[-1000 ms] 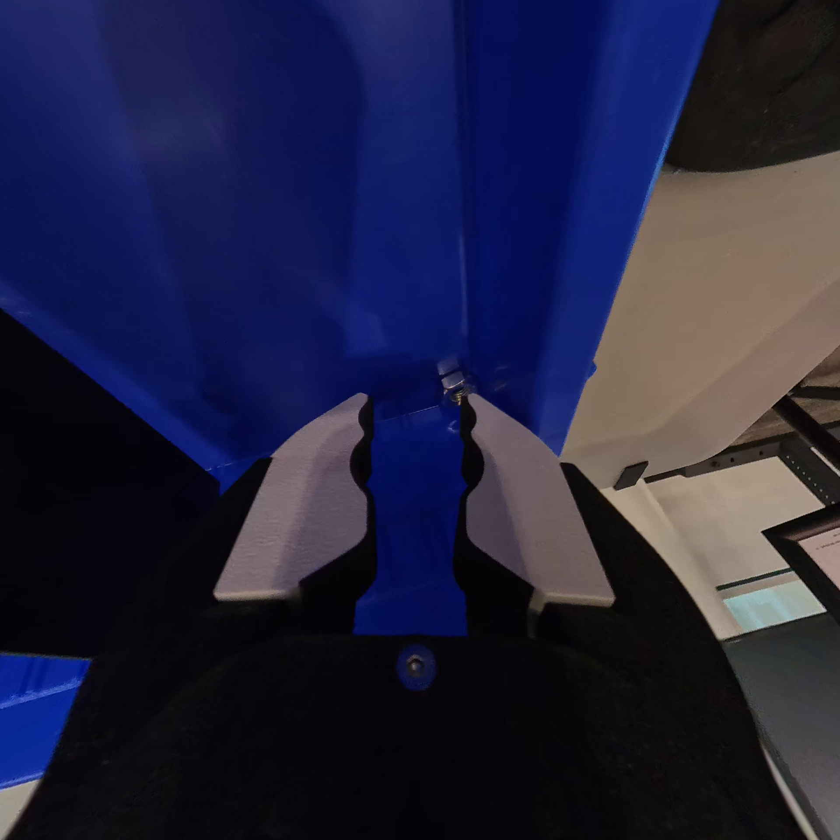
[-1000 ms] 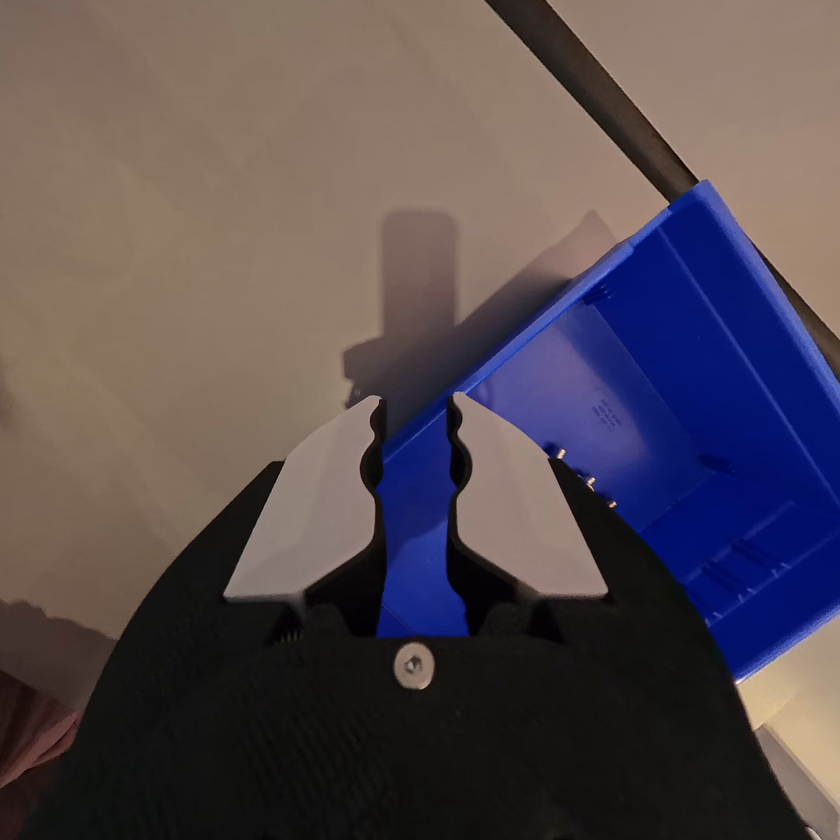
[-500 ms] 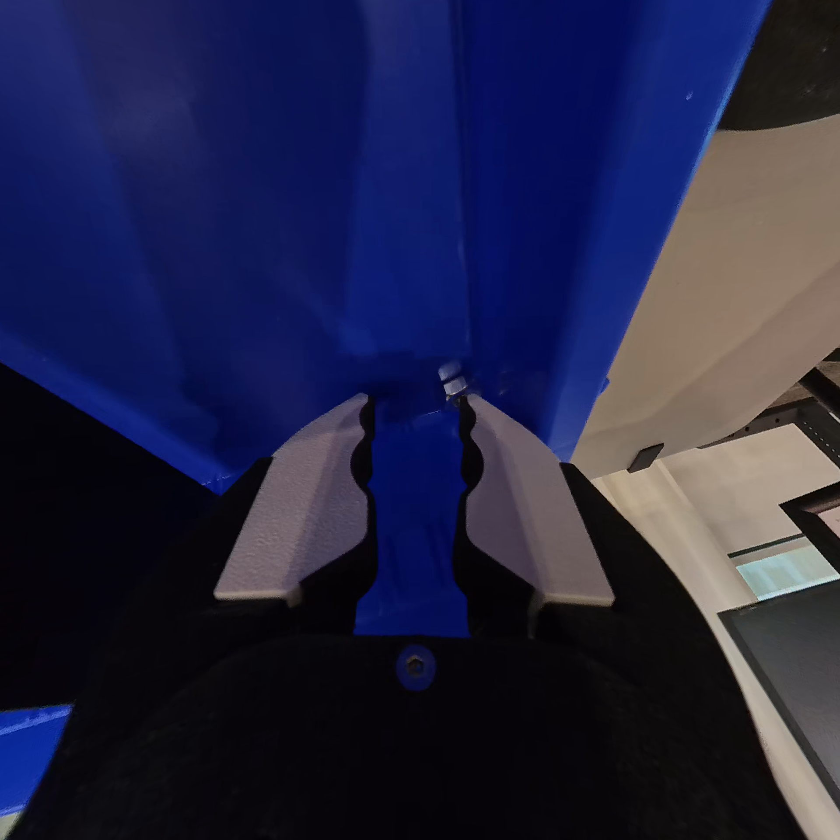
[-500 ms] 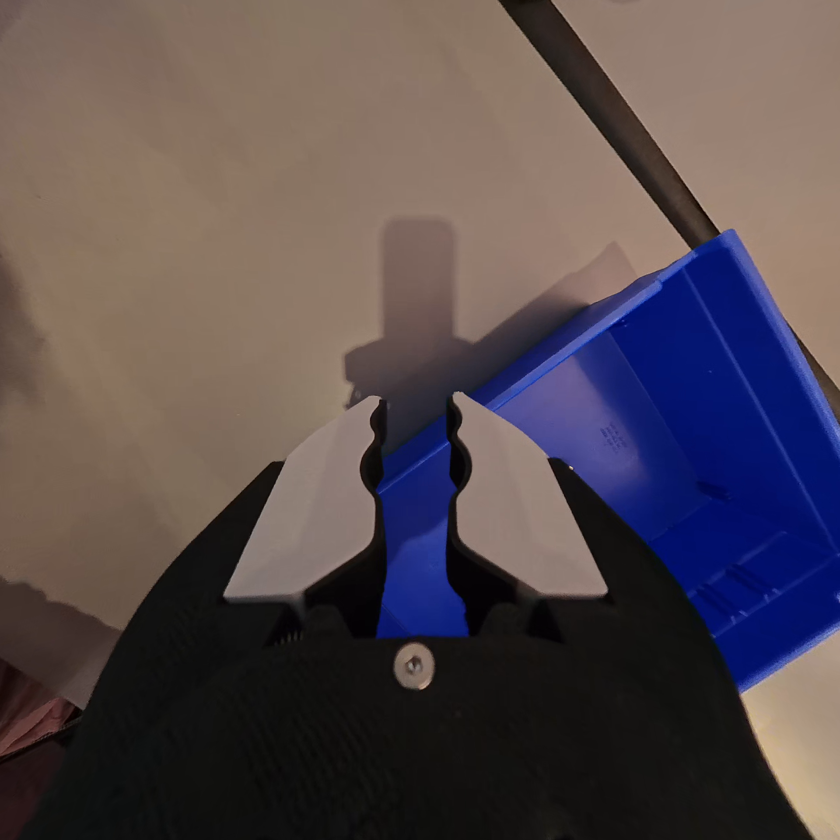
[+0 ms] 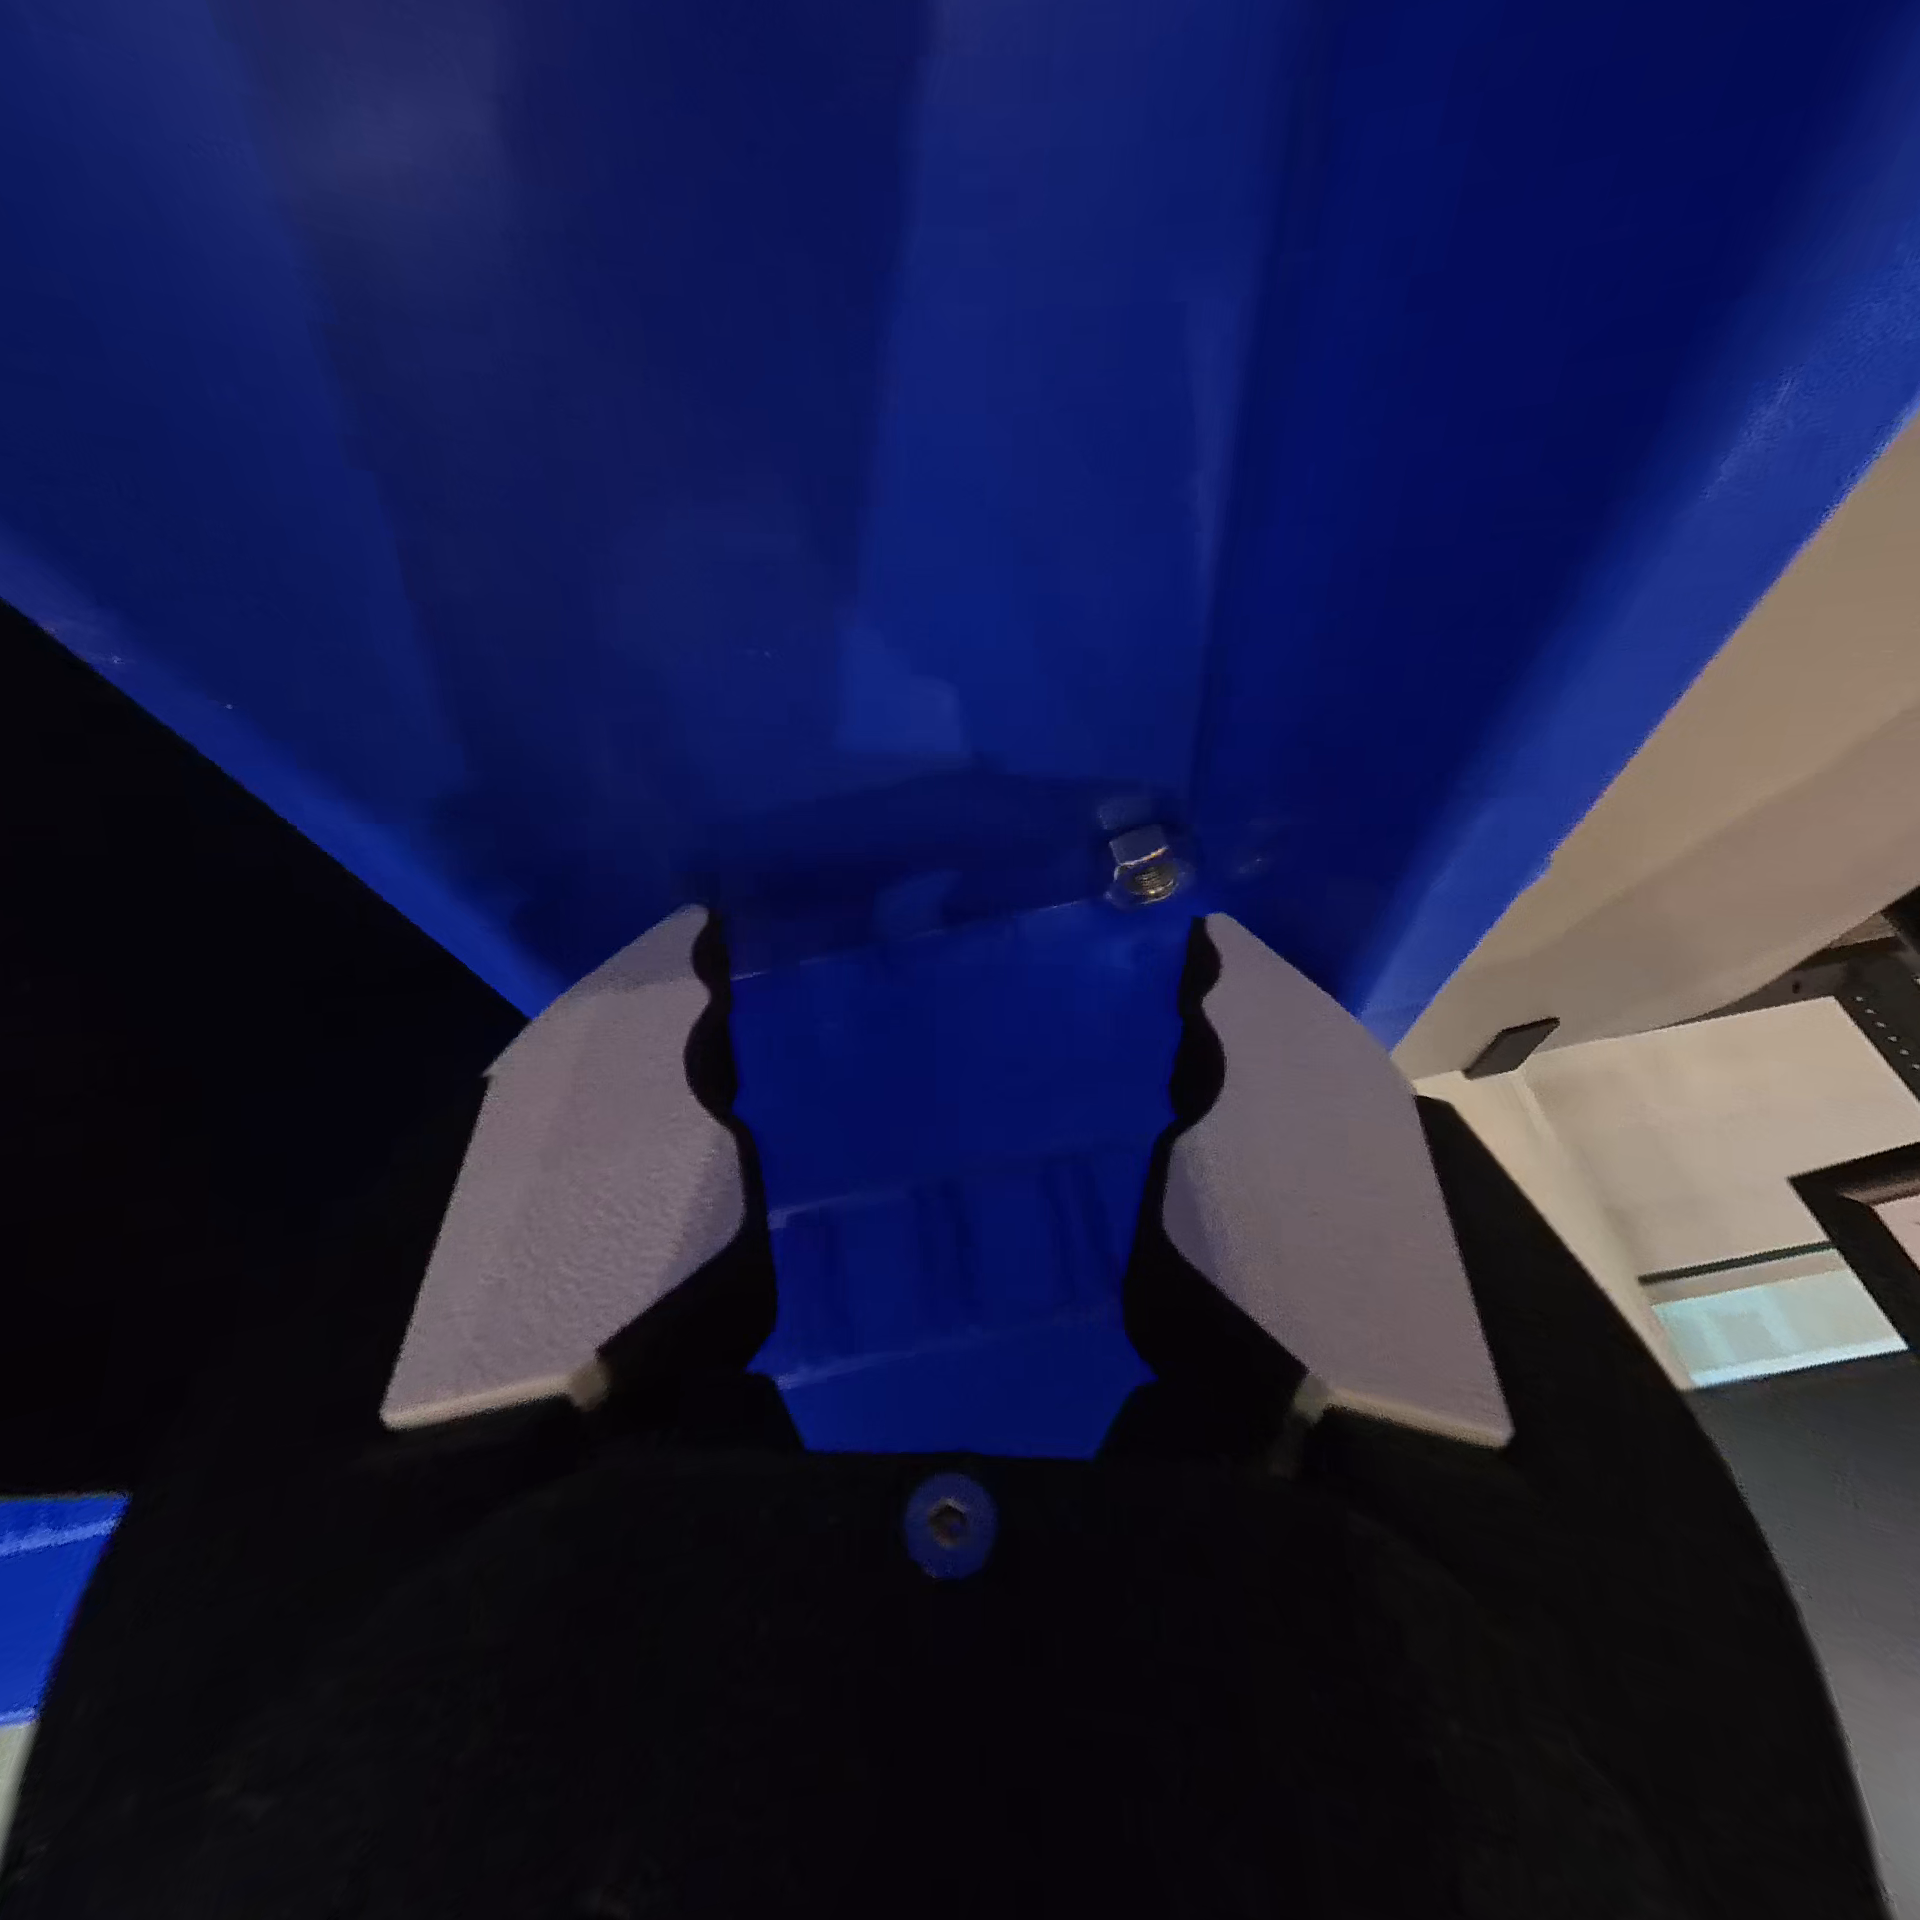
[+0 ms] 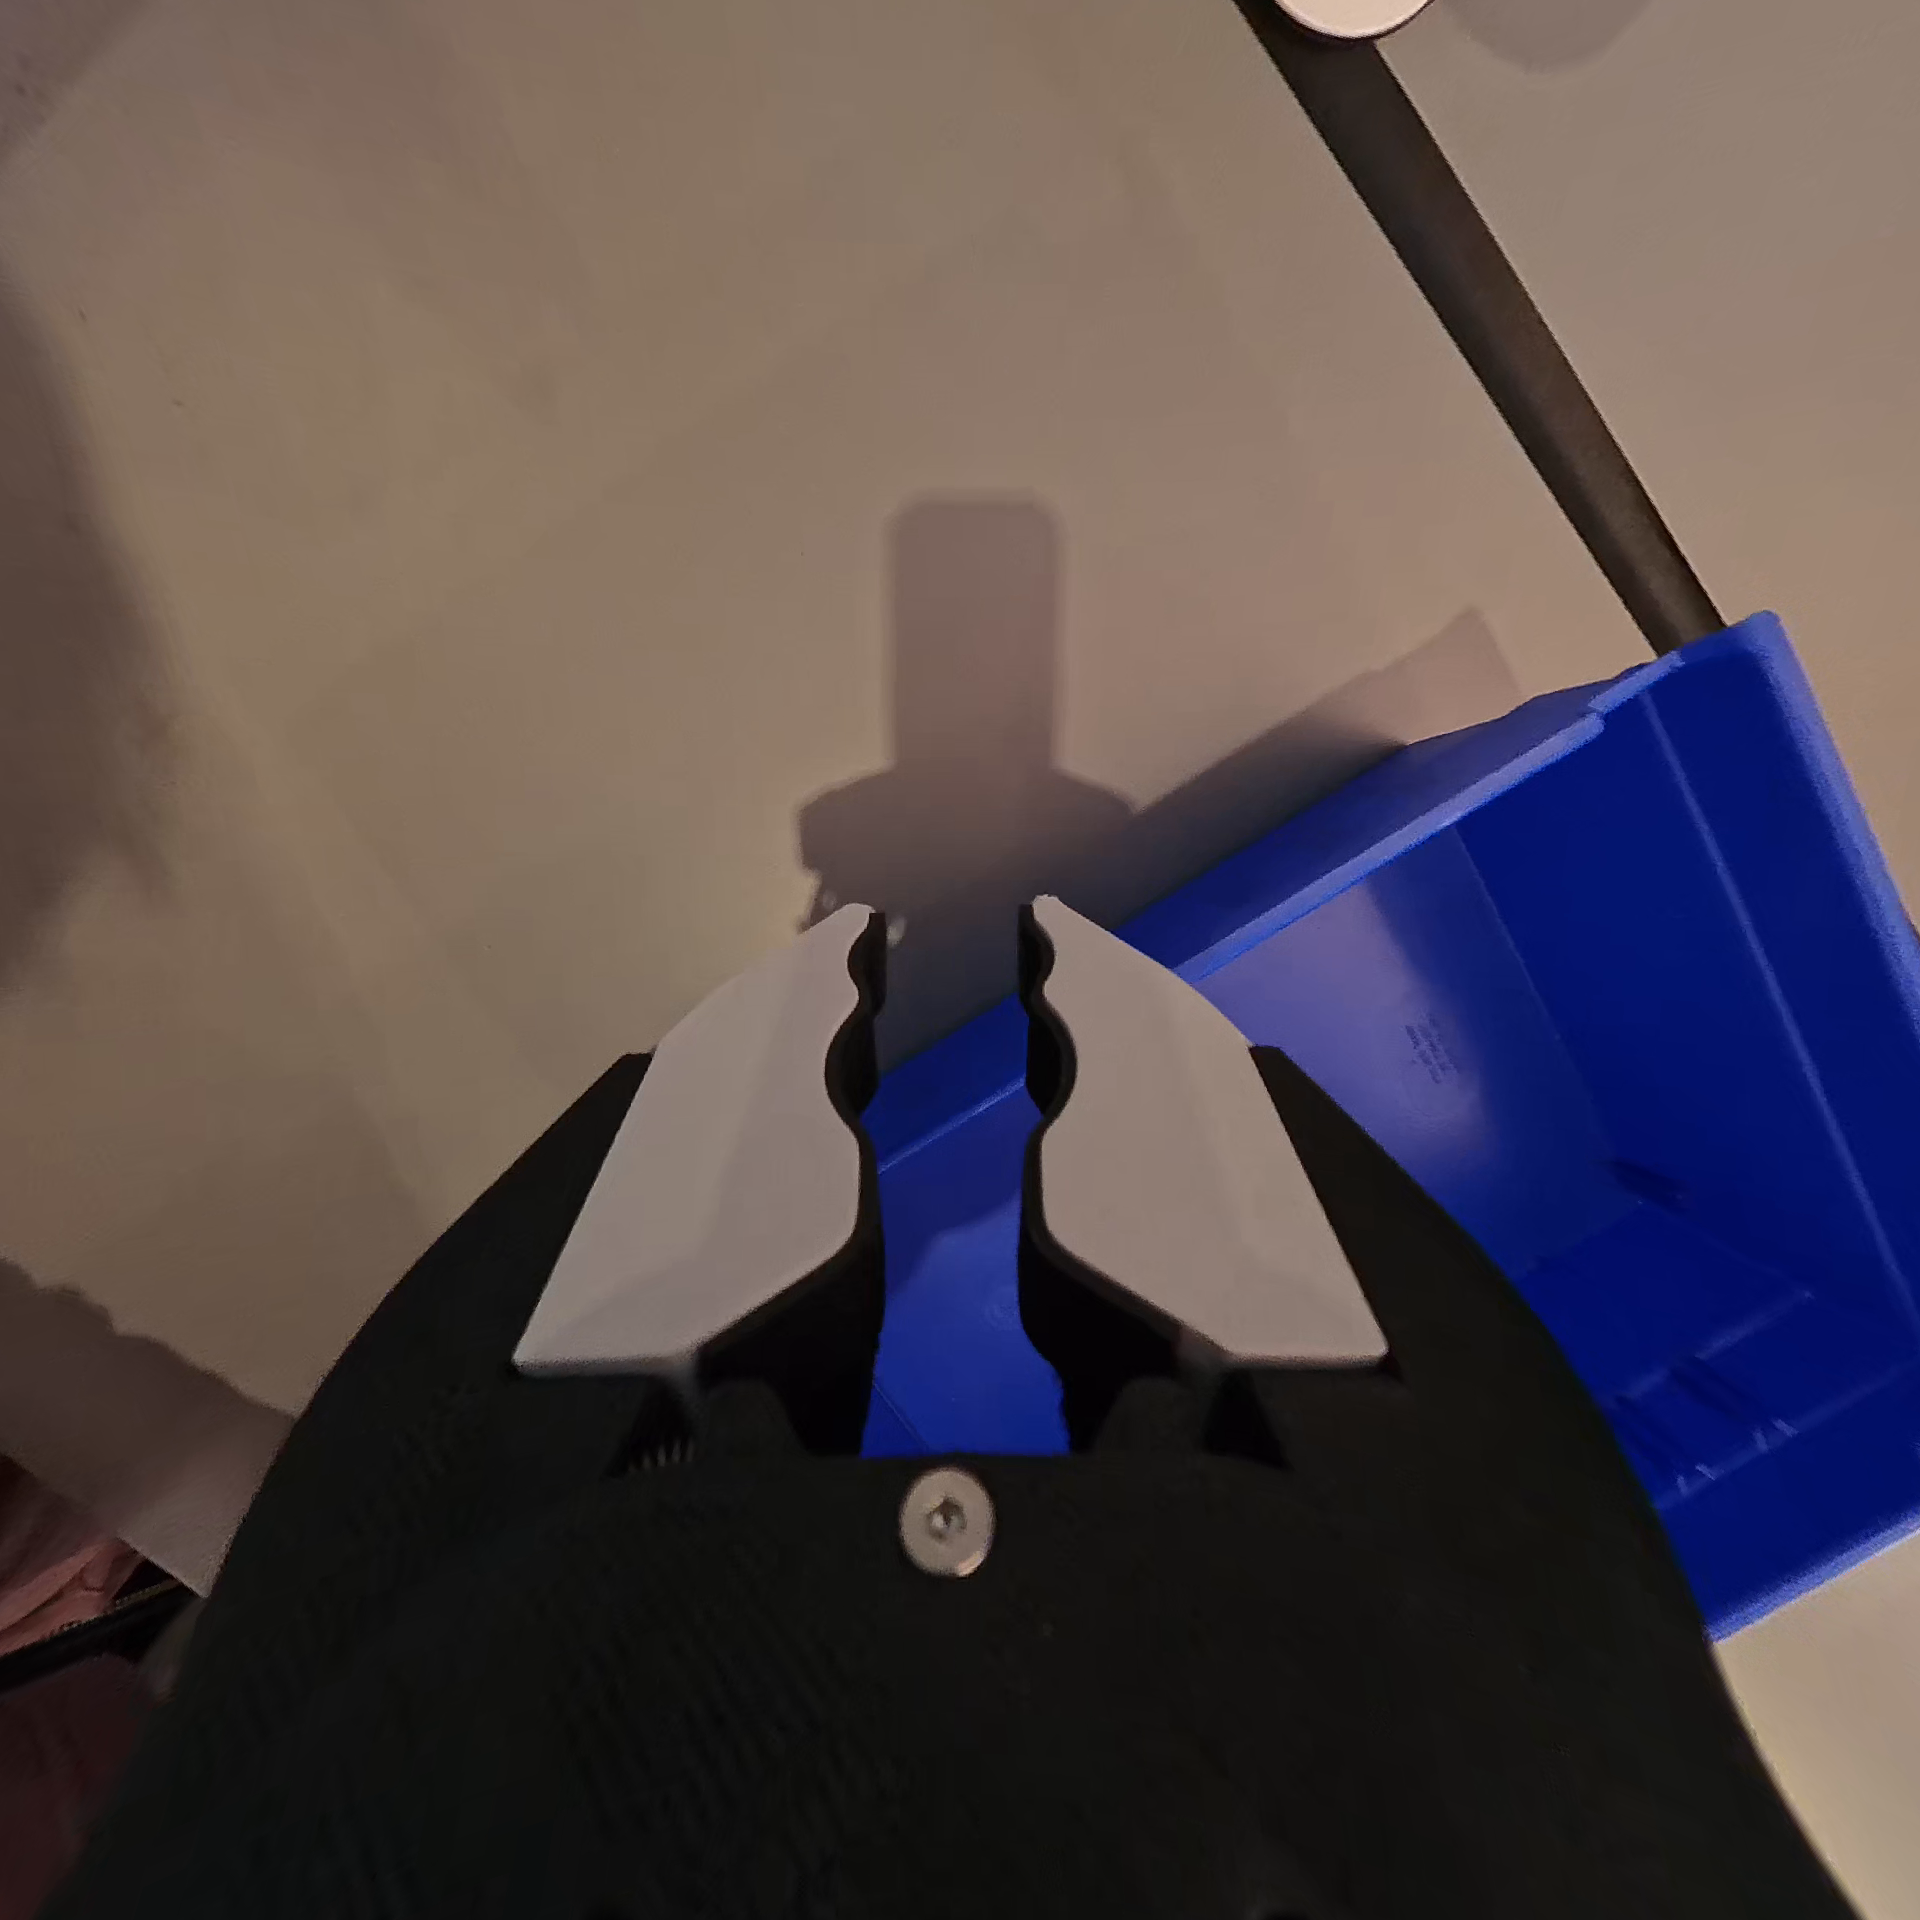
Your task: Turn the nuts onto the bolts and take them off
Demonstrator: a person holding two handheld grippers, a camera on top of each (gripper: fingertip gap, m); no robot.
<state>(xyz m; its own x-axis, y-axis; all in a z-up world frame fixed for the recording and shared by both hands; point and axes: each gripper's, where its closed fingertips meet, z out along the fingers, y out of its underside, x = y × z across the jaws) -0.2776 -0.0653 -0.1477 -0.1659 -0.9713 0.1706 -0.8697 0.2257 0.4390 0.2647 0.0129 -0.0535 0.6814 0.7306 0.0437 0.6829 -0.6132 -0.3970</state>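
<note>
The left gripper (image 5: 951, 914) is inside a blue plastic bin (image 5: 935, 416), its grey jaws spread wide with nothing between them. Just beyond its right fingertip, in the bin's inner corner, lies a small silver nut on a bolt (image 5: 1141, 871), close to the fingertip but not held. To pick it up well, the jaws would likely need to shift slightly right so the fastener sits centred between the tips, then close gently, since a small metal part in a corner may slide away. No other contents of the bin can be made out from this view. The right gripper (image 6: 951, 920) hovers above a pale tabletop (image 6: 416, 520), jaws parted by a narrow gap and empty. In the right wrist view the blue plastic bin (image 6: 1558, 1091) lies below and to its right, and the interior that shows appears empty.
</note>
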